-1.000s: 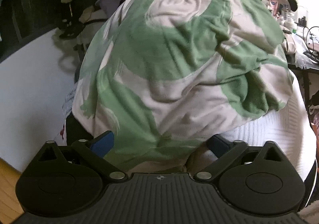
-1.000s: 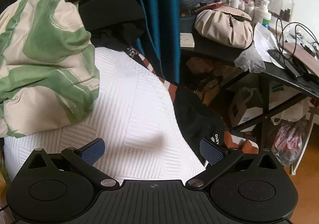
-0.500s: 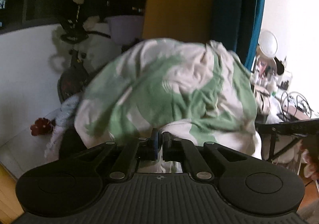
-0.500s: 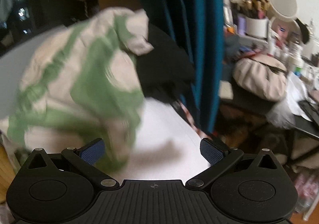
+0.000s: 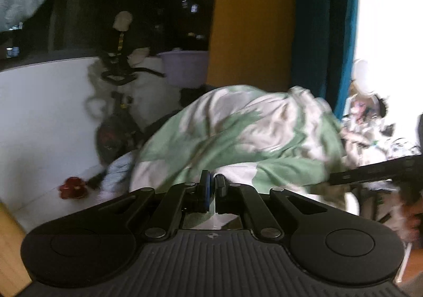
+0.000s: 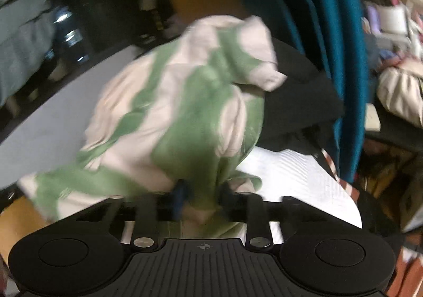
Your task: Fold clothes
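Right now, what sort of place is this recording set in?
Probably a lived-in bedroom. A green-and-cream garment lies on a white textured bedspread, beside a teal curtain and a cluttered dressing table with a round mirror.

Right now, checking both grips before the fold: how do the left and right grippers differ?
The left gripper is shut, its pads pinching thin fabric; the right gripper is closing around a thicker bunch. The left view is sharp, the right motion-blurred. Both have the green-and-cream garment.
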Tool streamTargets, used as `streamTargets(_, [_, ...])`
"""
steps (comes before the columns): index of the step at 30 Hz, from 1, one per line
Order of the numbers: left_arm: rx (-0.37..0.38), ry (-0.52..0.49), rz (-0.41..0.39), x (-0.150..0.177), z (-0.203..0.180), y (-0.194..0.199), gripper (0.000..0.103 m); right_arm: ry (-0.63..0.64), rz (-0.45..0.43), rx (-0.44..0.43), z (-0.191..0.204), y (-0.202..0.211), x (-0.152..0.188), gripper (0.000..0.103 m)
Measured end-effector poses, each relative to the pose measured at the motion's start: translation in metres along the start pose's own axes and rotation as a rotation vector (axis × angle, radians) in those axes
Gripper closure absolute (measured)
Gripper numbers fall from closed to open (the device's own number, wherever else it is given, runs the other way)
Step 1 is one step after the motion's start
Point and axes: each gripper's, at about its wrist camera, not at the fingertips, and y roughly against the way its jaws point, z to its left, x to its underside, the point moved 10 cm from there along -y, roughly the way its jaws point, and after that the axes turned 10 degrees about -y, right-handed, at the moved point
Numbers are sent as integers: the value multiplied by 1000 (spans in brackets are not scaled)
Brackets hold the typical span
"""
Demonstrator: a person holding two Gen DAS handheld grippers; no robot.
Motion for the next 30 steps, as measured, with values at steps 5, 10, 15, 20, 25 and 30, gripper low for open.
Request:
streamTargets(5, [-53, -40, 44, 22, -2, -25, 86, 8, 7, -52, 8, 21, 6, 97])
streamTargets(10, [-59, -72, 94, 44, -8, -54, 48, 16, 1, -15, -1, 38, 5, 98])
streamTargets(15, [-32, -68, 151, 65, -13, -77, 35, 17, -1, 4, -3, 47, 8, 98])
streamTargets(20, [0, -29, 191, 78, -14, -90, 34, -1, 33, -8, 0, 50, 13, 98])
streamTargets(25, [68, 78, 139, 61, -5, -73, 96, 7, 89, 12, -5, 45, 21, 91])
streamTargets(30, [63, 172, -17, 17, 14, -24, 99, -17, 45, 51, -11, 33, 3, 41])
